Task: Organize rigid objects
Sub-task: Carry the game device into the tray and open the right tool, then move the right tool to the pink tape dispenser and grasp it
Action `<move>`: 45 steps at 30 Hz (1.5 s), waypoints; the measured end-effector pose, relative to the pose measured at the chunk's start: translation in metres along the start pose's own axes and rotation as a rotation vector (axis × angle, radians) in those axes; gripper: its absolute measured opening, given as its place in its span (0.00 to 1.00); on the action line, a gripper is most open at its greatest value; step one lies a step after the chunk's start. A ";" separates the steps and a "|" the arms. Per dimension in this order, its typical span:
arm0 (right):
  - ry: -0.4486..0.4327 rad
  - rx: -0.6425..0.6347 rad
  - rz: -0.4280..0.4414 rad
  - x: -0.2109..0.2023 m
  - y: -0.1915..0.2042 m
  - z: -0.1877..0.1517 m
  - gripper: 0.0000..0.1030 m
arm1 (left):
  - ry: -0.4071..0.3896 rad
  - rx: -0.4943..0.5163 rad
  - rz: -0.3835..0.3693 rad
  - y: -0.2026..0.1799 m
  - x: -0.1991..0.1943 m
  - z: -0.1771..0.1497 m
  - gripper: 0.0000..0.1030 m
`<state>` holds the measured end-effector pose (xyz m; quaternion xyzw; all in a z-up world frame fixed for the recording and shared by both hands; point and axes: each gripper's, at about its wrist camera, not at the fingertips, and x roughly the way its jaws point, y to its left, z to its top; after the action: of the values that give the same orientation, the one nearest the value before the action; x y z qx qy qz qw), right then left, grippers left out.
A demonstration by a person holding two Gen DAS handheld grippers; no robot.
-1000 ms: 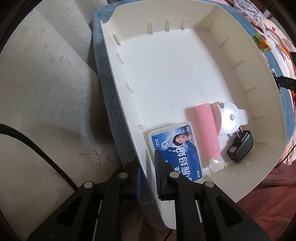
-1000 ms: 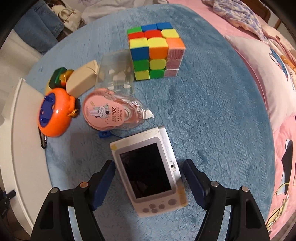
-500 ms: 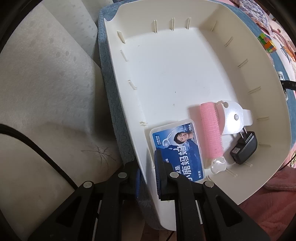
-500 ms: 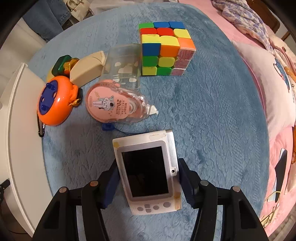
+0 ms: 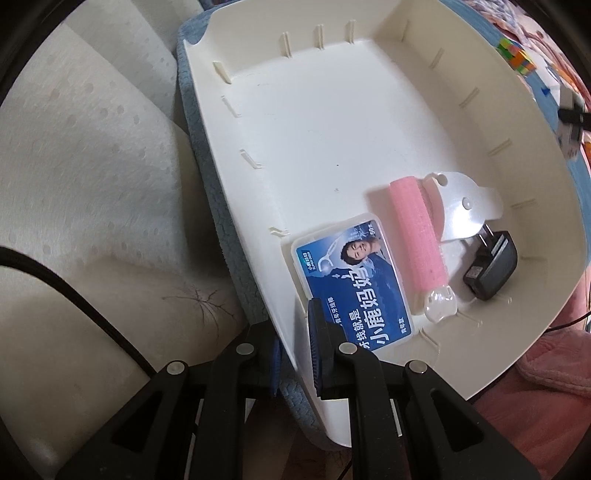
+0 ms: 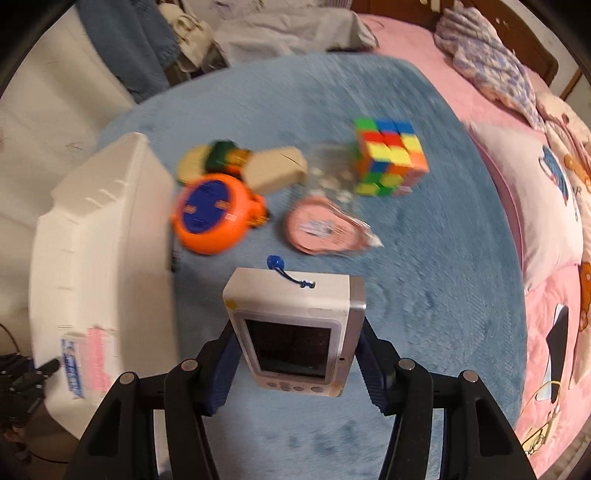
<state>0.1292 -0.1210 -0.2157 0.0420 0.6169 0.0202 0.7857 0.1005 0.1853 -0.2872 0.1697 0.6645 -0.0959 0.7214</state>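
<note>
My left gripper (image 5: 295, 350) is shut on the near wall of the white tray (image 5: 280, 314). The tray holds a blue floss box (image 5: 354, 284), a pink hair roller (image 5: 417, 236), a clear plastic piece (image 5: 461, 210) and a black charger (image 5: 491, 269). My right gripper (image 6: 295, 365) is shut on a small white camera (image 6: 295, 328) and holds it above the blue blanket (image 6: 424, 277). On the blanket lie an orange round toy (image 6: 210, 218), a pink correction tape (image 6: 325, 229), a colour cube (image 6: 388, 158) and a beige block (image 6: 277, 170).
The tray (image 6: 99, 236) stands at the left in the right wrist view. A cream pillow (image 5: 74, 166) lies left of the tray. Pink bedding (image 6: 546, 184) borders the blanket on the right. Clothes (image 6: 258, 33) are heaped at the far end.
My right gripper closed on the camera and lifted it off the blanket, pulling back and up. My left gripper kept its hold on the tray wall.
</note>
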 end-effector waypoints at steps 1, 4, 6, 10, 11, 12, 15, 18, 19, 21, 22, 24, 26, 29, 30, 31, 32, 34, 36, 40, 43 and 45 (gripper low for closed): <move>-0.016 -0.011 -0.001 -0.006 0.006 0.000 0.57 | -0.004 0.011 -0.003 -0.001 0.000 0.000 0.12; -0.067 -0.038 0.013 -0.027 0.034 0.002 0.57 | -0.015 0.036 -0.018 0.001 0.000 -0.002 0.12; -0.095 -0.053 0.029 -0.035 0.048 0.006 0.57 | -0.024 0.059 -0.023 0.003 -0.002 -0.005 0.12; -0.153 -0.123 0.046 -0.048 0.087 0.021 0.57 | -0.041 0.117 -0.022 -0.001 0.001 -0.012 0.12; -0.161 -0.136 0.052 -0.048 0.096 0.026 0.57 | -0.044 0.126 -0.022 -0.002 0.001 -0.014 0.12; -0.166 -0.143 0.059 -0.049 0.100 0.025 0.57 | -0.049 0.134 -0.023 -0.004 0.002 -0.016 0.12; -0.175 -0.176 0.093 -0.050 0.124 0.027 0.57 | -0.057 0.150 -0.034 -0.003 0.003 -0.020 0.13; -0.164 -0.208 0.103 -0.044 0.148 0.027 0.57 | -0.062 0.161 -0.049 -0.001 0.003 -0.023 0.14; -0.157 -0.221 0.108 -0.042 0.158 0.027 0.57 | -0.064 0.166 -0.050 -0.002 0.003 -0.025 0.14; -0.144 -0.231 0.118 -0.038 0.167 0.025 0.57 | -0.065 0.173 -0.047 -0.002 0.002 -0.025 0.14; -0.137 -0.234 0.123 -0.036 0.172 0.024 0.58 | -0.066 0.175 -0.047 -0.003 0.003 -0.026 0.15; -0.120 -0.236 0.132 -0.031 0.179 0.022 0.58 | -0.069 0.176 -0.050 -0.003 0.003 -0.028 0.15; -0.094 -0.234 0.147 -0.026 0.184 0.020 0.58 | -0.073 0.182 -0.053 -0.003 0.003 -0.029 0.15; -0.073 -0.211 0.180 -0.026 0.184 0.020 0.58 | -0.080 0.190 -0.053 -0.003 0.005 -0.033 0.15; -0.080 -0.211 0.178 -0.028 0.185 0.020 0.58 | -0.081 0.193 -0.052 -0.003 0.006 -0.034 0.15; -0.097 -0.218 0.171 -0.031 0.184 0.021 0.58 | -0.083 0.193 -0.055 -0.002 0.005 -0.035 0.16; -0.109 -0.223 0.163 -0.034 0.184 0.022 0.58 | -0.083 0.193 -0.052 -0.003 0.003 -0.033 0.16; -0.127 -0.223 0.156 -0.039 0.181 0.024 0.58 | -0.084 0.194 -0.052 -0.003 0.004 -0.034 0.16; -0.137 -0.221 0.155 -0.042 0.178 0.026 0.59 | -0.085 0.193 -0.053 -0.003 0.004 -0.035 0.16; -0.153 -0.233 0.132 -0.045 0.168 0.030 0.64 | -0.074 0.178 -0.057 -0.002 -0.002 -0.027 0.15; -0.155 -0.242 0.116 -0.044 0.155 0.033 0.64 | -0.072 0.183 -0.048 -0.002 -0.003 -0.024 0.15; -0.156 -0.243 0.114 -0.042 0.144 0.035 0.67 | -0.067 0.177 -0.048 -0.004 -0.003 -0.022 0.15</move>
<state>0.1564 0.0176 -0.1532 -0.0169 0.5436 0.1358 0.8281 0.0785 0.1898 -0.2860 0.2134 0.6327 -0.1772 0.7230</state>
